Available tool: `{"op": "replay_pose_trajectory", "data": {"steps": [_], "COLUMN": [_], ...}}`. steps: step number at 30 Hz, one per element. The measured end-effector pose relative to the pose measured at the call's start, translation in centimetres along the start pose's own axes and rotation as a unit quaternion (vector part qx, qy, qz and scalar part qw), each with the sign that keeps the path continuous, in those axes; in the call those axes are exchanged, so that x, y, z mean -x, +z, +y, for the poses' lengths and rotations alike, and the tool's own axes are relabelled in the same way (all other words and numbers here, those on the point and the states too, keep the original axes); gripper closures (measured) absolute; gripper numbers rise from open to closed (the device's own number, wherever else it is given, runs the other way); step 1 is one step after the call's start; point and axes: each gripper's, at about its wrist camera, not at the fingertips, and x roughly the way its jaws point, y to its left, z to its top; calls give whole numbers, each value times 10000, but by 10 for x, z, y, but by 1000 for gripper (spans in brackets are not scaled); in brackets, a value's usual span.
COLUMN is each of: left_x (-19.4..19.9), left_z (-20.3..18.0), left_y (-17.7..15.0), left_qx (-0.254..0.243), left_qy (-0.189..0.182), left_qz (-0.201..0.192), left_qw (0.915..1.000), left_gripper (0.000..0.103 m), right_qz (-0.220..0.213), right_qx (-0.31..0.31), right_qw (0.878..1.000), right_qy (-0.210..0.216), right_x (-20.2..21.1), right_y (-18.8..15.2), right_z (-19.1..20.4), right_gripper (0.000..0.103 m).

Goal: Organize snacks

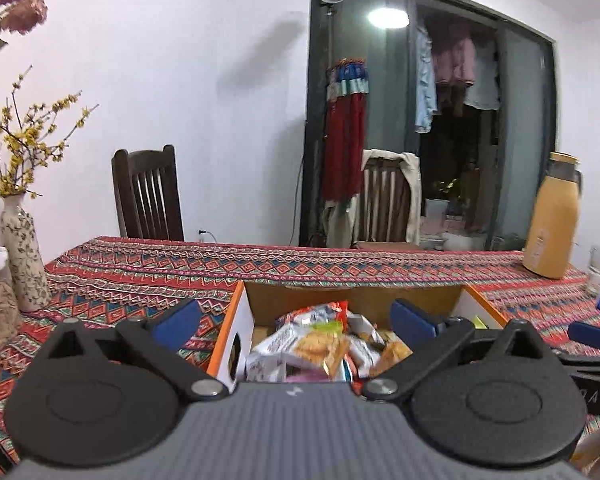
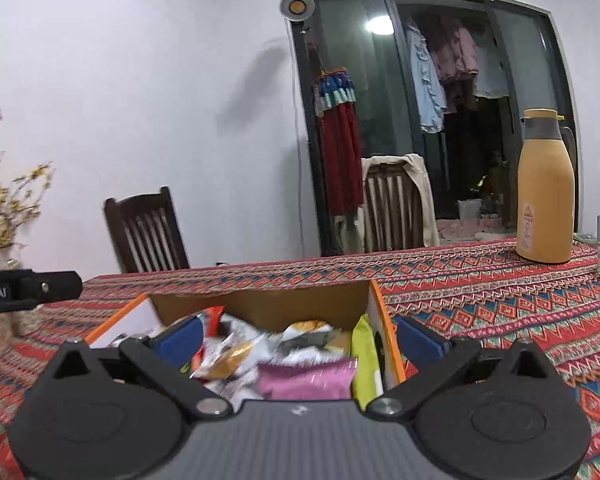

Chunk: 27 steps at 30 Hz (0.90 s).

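Looking through the left wrist view, the left gripper (image 1: 296, 322) stands fully spread and empty above the box (image 1: 236, 316) of snack packets (image 1: 312, 350) at the tablecloth's (image 1: 140, 272) near edge. Clear its wall before closing. Box bottom is hidden.

Right wrist view: right gripper (image 2: 300, 340) equally wide, holding nothing; packets blurred, labels unreadable.

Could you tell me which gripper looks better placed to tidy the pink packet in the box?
Probably the right gripper: open, with the pink packet lying just before its fingers. The left gripper, also open, faces biscuit packets instead.
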Motion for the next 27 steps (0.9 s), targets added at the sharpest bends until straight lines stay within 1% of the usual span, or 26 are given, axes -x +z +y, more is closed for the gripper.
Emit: {"op": "replay_pose_trajectory", "data": {"steps": [4, 7, 10, 15, 17, 21, 27], "left_x": [29, 44, 55, 64, 70, 74, 74], "left_z": [5, 10, 16, 22, 24, 24, 24], "left_y": [-22, -41, -60, -80, -86, -91, -95], "left_qx": [-158, -206, -187, -119, -124, -138, -119], "left_qy": [-225, -392, -455, -507, -541, -551, -536], "left_qz": [129, 365, 576, 816, 841, 876, 941], "left_qw": [9995, 9984, 9971, 9953, 9949, 9945, 9940], "left_gripper": [0, 0, 0, 0, 0, 0, 0], "right_qz": [177, 303, 431, 652, 690, 766, 812], "right_qx": [20, 51, 41, 37, 14, 17, 45], "right_qw": [9998, 9995, 9990, 9979, 9976, 9971, 9967], "right_qy": [99, 108, 101, 0, -22, -41, -46], "right_x": [35, 56, 73, 88, 92, 97, 98], "right_y": [-17, -31, -46, -64, -70, -78, -80], "right_z": [3, 4, 3, 0, -1, -1, 2], "right_gripper": [0, 0, 0, 0, 0, 0, 0]}}
